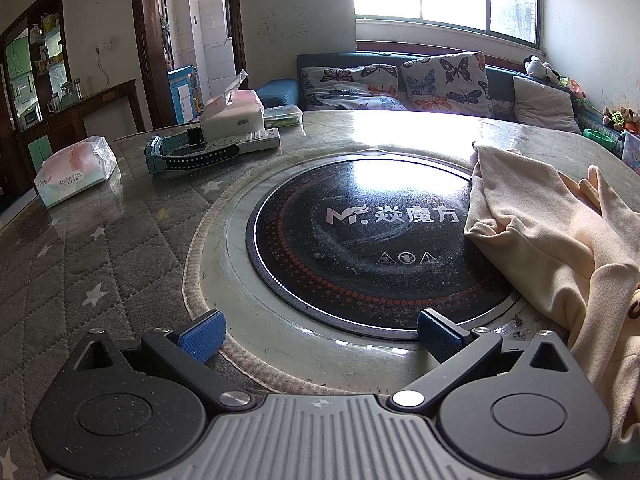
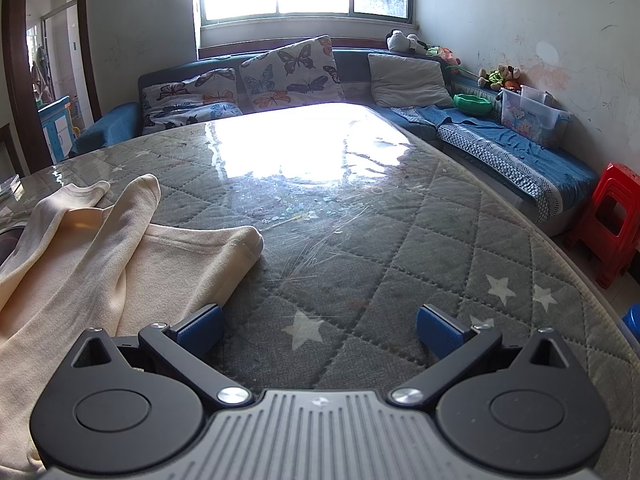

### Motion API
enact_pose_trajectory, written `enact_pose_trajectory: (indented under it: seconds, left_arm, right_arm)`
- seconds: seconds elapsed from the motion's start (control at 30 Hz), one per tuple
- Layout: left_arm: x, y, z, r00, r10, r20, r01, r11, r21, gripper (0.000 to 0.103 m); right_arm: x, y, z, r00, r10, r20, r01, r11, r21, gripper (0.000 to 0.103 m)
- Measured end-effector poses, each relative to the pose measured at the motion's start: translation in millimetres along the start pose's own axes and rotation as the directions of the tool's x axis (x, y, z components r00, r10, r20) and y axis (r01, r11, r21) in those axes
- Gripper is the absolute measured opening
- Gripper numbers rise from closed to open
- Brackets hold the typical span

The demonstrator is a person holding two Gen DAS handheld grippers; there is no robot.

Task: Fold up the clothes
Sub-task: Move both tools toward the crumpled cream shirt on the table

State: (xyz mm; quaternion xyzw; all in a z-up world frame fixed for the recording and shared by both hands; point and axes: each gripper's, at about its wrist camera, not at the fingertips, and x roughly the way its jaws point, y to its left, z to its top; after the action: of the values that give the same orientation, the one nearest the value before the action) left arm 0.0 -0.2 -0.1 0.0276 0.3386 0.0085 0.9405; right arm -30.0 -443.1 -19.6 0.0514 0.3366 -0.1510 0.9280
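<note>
Living room, round desk (image 1: 120, 248) with a grey quilted star-pattern cover under clear film, window glare on the far half. Black induction cooktop (image 1: 360, 240) is set in the desk centre, inside a pale ring.

Left gripper (image 1: 320, 336): jaws wide apart, nothing between them, sitting low over the near rim of the cooktop ring. Blue pads (image 1: 202, 338) bare.

Cream garment (image 1: 560, 248) lies crumpled on the desk to the right of the left gripper, one edge draped over the cooktop's right side. In the right wrist view the same garment (image 2: 100, 256) sits at left, a sleeve bunched up and a hem edge reaching toward desk centre.

Right gripper (image 2: 320, 332): also wide open, holding nothing, over bare quilted cover. Its left finger is just beside the garment edge; contact unclear.

Far left of the desk: two tissue packs (image 1: 76, 172), a remote control (image 1: 256, 140), a blue kids' watch (image 1: 188, 156).

Behind: sofa with butterfly cushions (image 2: 288, 72), red plastic stool (image 2: 612, 220) at right.
</note>
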Motion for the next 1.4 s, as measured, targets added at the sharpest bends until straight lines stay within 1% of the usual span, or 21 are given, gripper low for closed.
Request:
enact_pose_trajectory:
  seconds: [0.27,0.33,0.5,0.67,0.9,1.1,1.23,1.4]
  left_arm:
    - [1,-2,-1,1.000,0.009,-0.003,-0.009,1.000,0.008,0.103]
    - [1,-3,-1,1.000,0.012,-0.004,-0.012,1.000,0.010,0.103]
    - [-3,-6,-1,1.000,0.029,-0.008,-0.029,1.000,-0.006,0.103]
    - [-11,-12,-4,0.999,0.051,-0.008,-0.051,0.999,-0.015,0.103]
    - [-29,-23,-9,0.999,0.038,-0.027,-0.038,0.999,0.003,0.103]
    - [-45,-38,-13,0.999,0.017,-0.036,-0.016,1.000,0.026,0.103]
    - [-54,-47,-13,0.999,-0.001,-0.048,0.002,1.000,0.026,0.103]
    - [-64,-58,-15,0.999,-0.001,-0.054,0.003,0.999,0.049,0.103]
  right_arm:
    - [-7,14,-5,1.000,0.001,-0.001,-0.001,1.000,0.001,0.103]
    - [-3,12,-2,1.000,0.008,-0.012,-0.008,1.000,0.005,0.103]
    - [-24,11,-14,0.999,0.032,-0.015,-0.033,0.999,-0.003,0.103]
    - [-46,13,-23,0.996,0.084,-0.005,-0.084,0.996,-0.015,0.103]
    - [-69,19,-27,0.986,0.166,0.008,-0.165,0.985,-0.052,0.103]
    - [-90,29,-32,0.971,0.238,0.013,-0.235,0.966,-0.103,0.103]
    - [-100,35,-37,0.964,0.265,0.009,-0.261,0.956,-0.133,0.103]
    - [-110,39,-43,0.960,0.279,0.013,-0.274,0.950,-0.150,0.103]
